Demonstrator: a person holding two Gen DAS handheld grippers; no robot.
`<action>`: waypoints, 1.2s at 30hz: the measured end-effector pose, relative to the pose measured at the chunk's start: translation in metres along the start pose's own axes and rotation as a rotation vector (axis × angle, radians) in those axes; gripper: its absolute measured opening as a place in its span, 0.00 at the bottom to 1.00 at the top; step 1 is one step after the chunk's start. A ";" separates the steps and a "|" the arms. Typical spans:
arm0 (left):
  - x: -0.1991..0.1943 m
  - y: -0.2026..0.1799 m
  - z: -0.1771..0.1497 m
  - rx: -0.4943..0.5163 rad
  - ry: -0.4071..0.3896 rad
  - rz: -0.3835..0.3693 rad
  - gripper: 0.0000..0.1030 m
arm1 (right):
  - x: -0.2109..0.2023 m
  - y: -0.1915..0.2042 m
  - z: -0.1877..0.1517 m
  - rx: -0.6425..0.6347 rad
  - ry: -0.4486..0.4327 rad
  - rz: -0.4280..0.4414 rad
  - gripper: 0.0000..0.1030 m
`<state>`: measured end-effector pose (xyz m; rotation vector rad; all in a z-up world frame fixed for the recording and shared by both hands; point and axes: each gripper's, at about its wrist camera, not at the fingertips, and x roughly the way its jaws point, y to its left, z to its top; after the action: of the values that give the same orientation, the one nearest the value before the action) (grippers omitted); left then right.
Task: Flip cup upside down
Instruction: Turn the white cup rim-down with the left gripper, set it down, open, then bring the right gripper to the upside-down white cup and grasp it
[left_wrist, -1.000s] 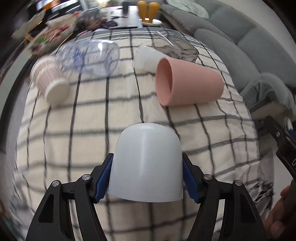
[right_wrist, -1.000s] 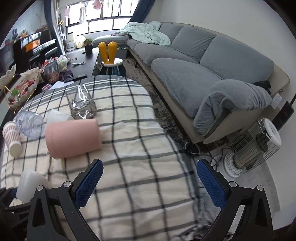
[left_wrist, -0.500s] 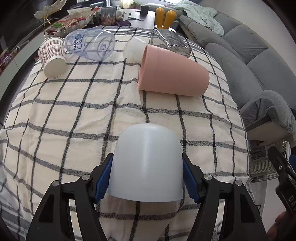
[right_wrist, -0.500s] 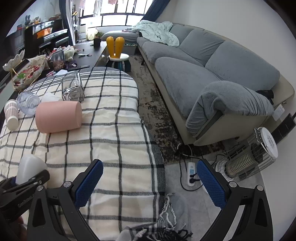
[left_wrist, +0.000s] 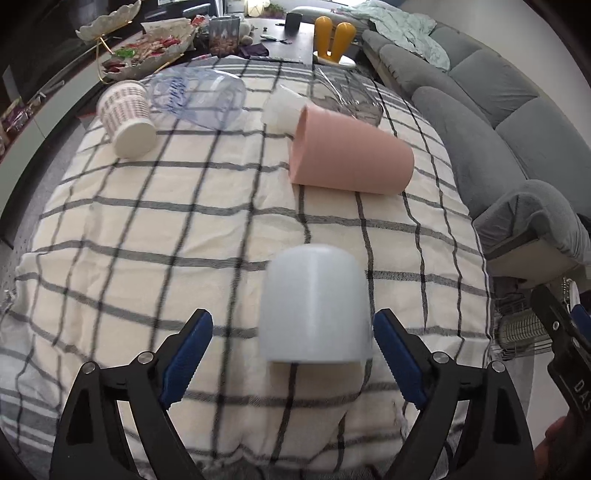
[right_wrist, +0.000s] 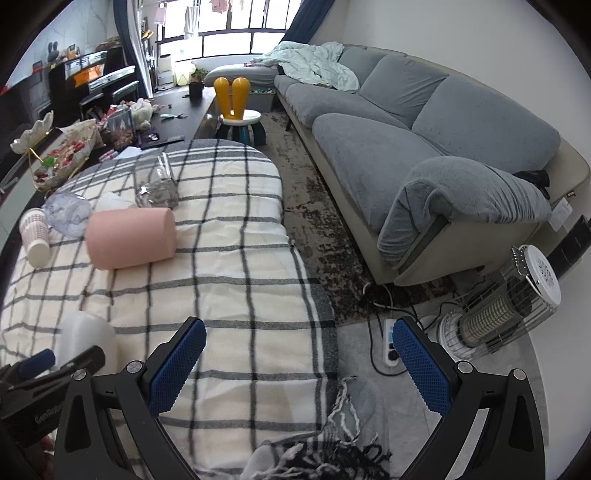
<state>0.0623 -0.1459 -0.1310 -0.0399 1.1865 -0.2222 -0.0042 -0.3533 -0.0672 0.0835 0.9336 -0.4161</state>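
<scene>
1. Both pads of the left claw (left_wrist: 291, 358) have just parted from the white cup (left_wrist: 316, 306), now standing mouth-down on the table (left_wrist: 147, 236): flip apparently complete.
2. At three o'clock, the right claw (right_wrist: 295, 362) hangs open, empty.
3. Toward twelve o'clock, a pink cup (left_wrist: 351, 155) lies sideways.

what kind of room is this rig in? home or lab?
Home, most likely a lived-in living room: a grey sofa with a blanket thrown on it, a piano by the window, and a space heater on the floor beside the checked-cloth table.
</scene>
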 end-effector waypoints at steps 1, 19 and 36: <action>-0.007 0.004 0.000 -0.002 0.003 -0.003 0.88 | -0.003 0.002 0.002 0.001 0.005 0.008 0.99; -0.108 0.098 0.027 -0.013 -0.268 0.082 1.00 | 0.015 0.140 0.055 -0.201 0.522 0.253 0.99; -0.078 0.150 0.071 -0.048 -0.291 0.064 1.00 | 0.106 0.197 0.025 -0.265 0.905 0.129 0.86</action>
<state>0.1229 0.0098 -0.0545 -0.0737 0.9020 -0.1261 0.1461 -0.2114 -0.1576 0.0894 1.8551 -0.1124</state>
